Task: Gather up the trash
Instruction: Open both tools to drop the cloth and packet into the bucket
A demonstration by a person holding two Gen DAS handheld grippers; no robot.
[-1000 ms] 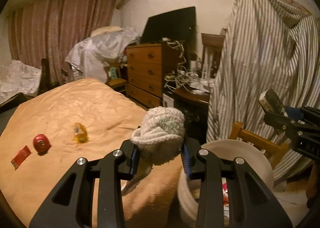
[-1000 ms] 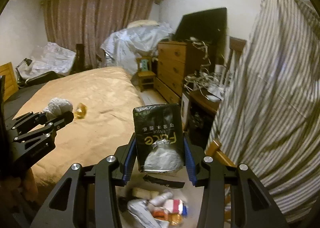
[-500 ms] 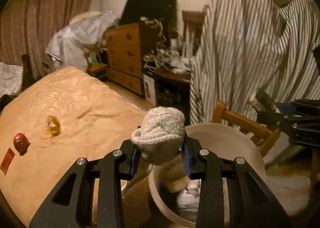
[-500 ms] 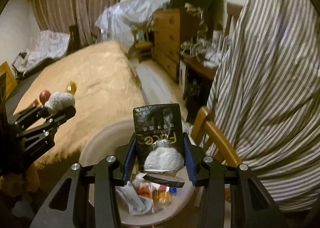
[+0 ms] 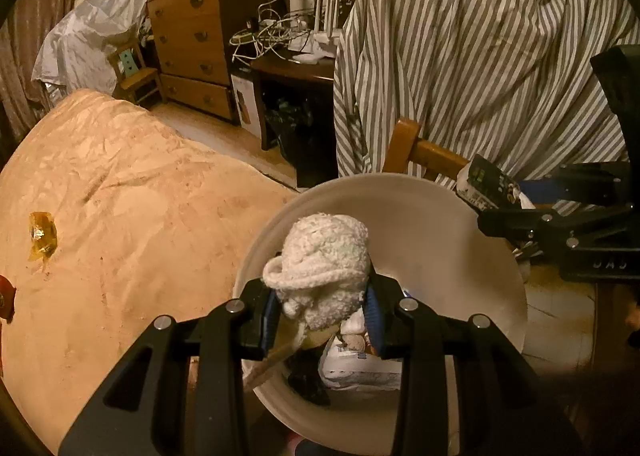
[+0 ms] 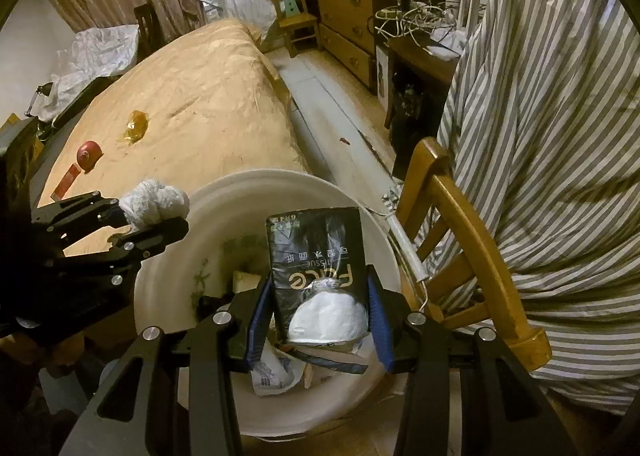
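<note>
My left gripper (image 5: 320, 314) is shut on a crumpled white fluffy cloth wad (image 5: 322, 264), held over the mouth of a white bucket (image 5: 432, 216) with trash at its bottom. My right gripper (image 6: 316, 314) is shut on a black tissue packet (image 6: 316, 252) with white tissue bulging from its lower end, also above the white bucket (image 6: 288, 184). The left gripper (image 6: 160, 224) with its cloth wad (image 6: 154, 202) shows at the bucket's left rim. The right gripper (image 5: 504, 212) with the packet (image 5: 486, 182) shows at the bucket's far right rim.
A yellow wrapper (image 6: 136, 126), a red round item (image 6: 90, 152) and a red packet (image 6: 66, 180) lie on the tan bed (image 6: 208, 88). A wooden chair (image 6: 460, 216) draped with striped cloth (image 6: 540, 116) stands right of the bucket. A dresser (image 5: 192, 40) is behind.
Both grippers have tilted downward and moved from beside the bed to over the bucket's mouth, each still holding its item. The bucket now fills the lower part of both views.
</note>
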